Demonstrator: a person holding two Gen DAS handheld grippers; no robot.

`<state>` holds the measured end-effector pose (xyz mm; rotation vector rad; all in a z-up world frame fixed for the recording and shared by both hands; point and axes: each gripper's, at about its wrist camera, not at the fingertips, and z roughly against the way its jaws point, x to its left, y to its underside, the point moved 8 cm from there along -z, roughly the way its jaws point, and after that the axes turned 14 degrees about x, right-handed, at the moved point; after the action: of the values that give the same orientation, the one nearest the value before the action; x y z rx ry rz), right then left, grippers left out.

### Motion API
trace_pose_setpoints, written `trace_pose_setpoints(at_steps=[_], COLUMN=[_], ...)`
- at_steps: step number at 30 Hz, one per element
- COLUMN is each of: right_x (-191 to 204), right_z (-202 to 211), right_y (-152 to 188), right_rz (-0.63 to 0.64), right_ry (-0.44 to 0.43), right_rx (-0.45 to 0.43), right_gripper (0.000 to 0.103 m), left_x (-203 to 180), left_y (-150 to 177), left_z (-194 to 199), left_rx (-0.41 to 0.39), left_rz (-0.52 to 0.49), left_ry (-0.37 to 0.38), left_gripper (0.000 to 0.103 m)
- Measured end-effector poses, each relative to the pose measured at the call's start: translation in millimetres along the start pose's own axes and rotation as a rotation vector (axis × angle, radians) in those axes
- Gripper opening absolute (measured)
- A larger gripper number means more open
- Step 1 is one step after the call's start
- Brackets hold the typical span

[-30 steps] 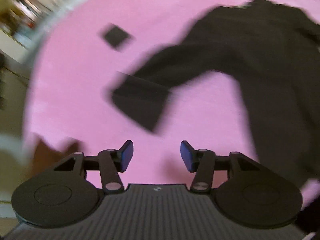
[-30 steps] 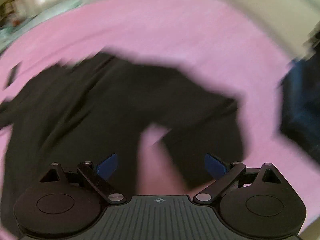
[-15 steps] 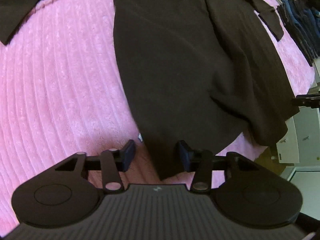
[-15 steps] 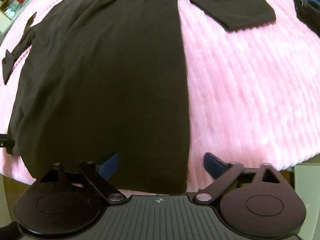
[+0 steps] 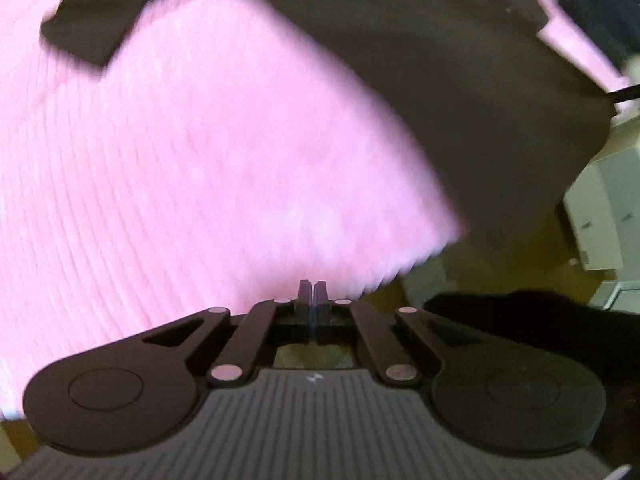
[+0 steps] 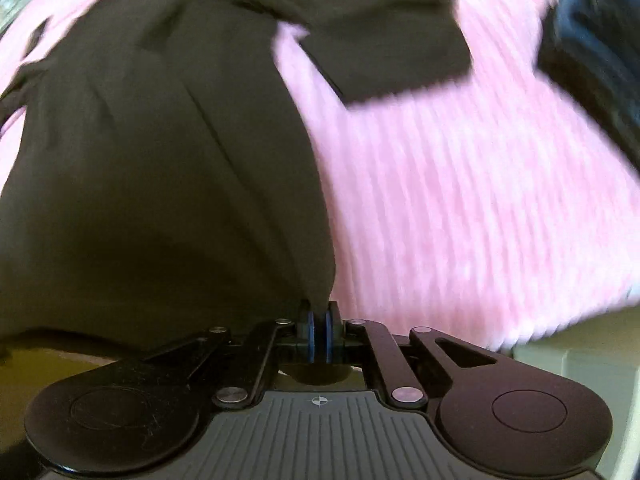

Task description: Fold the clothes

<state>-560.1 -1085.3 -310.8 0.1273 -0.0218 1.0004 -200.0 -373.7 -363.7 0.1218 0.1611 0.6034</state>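
Now | right tongs pinch black shirt hem | left tongs closed beside it

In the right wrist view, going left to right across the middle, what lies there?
Black shirt → its sleeve → bare pink blanket → dark blue clothes at the right edge.

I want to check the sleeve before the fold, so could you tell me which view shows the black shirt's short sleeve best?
The right wrist view: the sleeve lies flat and whole on the pink blanket, only mildly blurred. The left wrist view shows the shirt's other sleeve, smaller, at the frame's upper edge and more smeared.
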Motion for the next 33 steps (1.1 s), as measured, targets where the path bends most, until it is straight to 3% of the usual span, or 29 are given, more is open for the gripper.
trace_pose_setpoints(at_steps=[3, 4, 5, 6, 12, 13, 18, 21, 23, 25, 28, 31, 33], right_x=[-1.2, 0.7, 2.0, 4.2, 52.4, 69.1, 175.7, 243.9, 273.3, 298.2, 321.8, 359.3, 383.7], right_z=[-14.3, -13.8, -13.6, -12.0, 18.7, 25.2, 37.0, 21.2, 8.8, -1.9, -23.9, -33.1, -33.5], right_y=[-8.2, -12.2, -15.4, -19.0, -34.7, -39.8, -59.1, -65.9, -77.8, -88.7, -99.8, -93.1, -89.4], right_rz=[0.009, 0.031, 0.044, 0.057, 0.211, 0.247, 0.378, 0.438, 0.438, 0.4, 0.339, 0.298, 0.294], right_ry=[0.038, 0.081, 0.121, 0.151, 0.146, 0.13, -0.011, -0.048, -0.051, -0.045, -0.039, -0.031, -0.026], right_rx=[0.02, 0.018, 0.02, 0.013, -0.114, -0.139, -0.198, -0.197, -0.194, -0.19, -0.16, -0.115, -0.095], right_gripper=[0.006, 0.038, 0.063, 0.098, 0.098, 0.098, 0.099, 0.099, 0.099, 0.099, 0.099, 0.099, 0.099], left_x=[-6.5, -7.8, -7.0, -3.5, 34.3, 42.7, 96.0, 129.8, 145.2, 157.9, 180.1, 208.0, 235.2], left_y=[1.3, -1.9, -5.9, -10.6, -48.6, -55.9, -105.5, -149.7, -182.9, -211.4, -242.5, -247.5, -228.9], left_z=[-12.8, -8.6, -2.6, 4.4, 40.3, 46.7, 60.0, 55.5, 48.8, 38.5, 22.5, 20.1, 42.0], left_rx=[0.028, 0.015, -0.001, -0.017, -0.146, -0.168, -0.27, -0.33, -0.384, -0.418, -0.442, -0.447, -0.48], left_rz=[-0.004, -0.004, 0.002, 0.013, 0.093, 0.093, 0.096, 0.088, 0.04, -0.009, -0.045, -0.017, 0.045], left_ry=[-0.031, -0.035, -0.042, -0.051, -0.181, -0.208, -0.317, -0.299, -0.294, -0.292, -0.285, -0.194, -0.114], left_gripper=[0.0, 0.0, 0.0, 0.001, 0.019, 0.026, 0.04, 0.045, 0.055, 0.057, 0.052, 0.008, 0.006])
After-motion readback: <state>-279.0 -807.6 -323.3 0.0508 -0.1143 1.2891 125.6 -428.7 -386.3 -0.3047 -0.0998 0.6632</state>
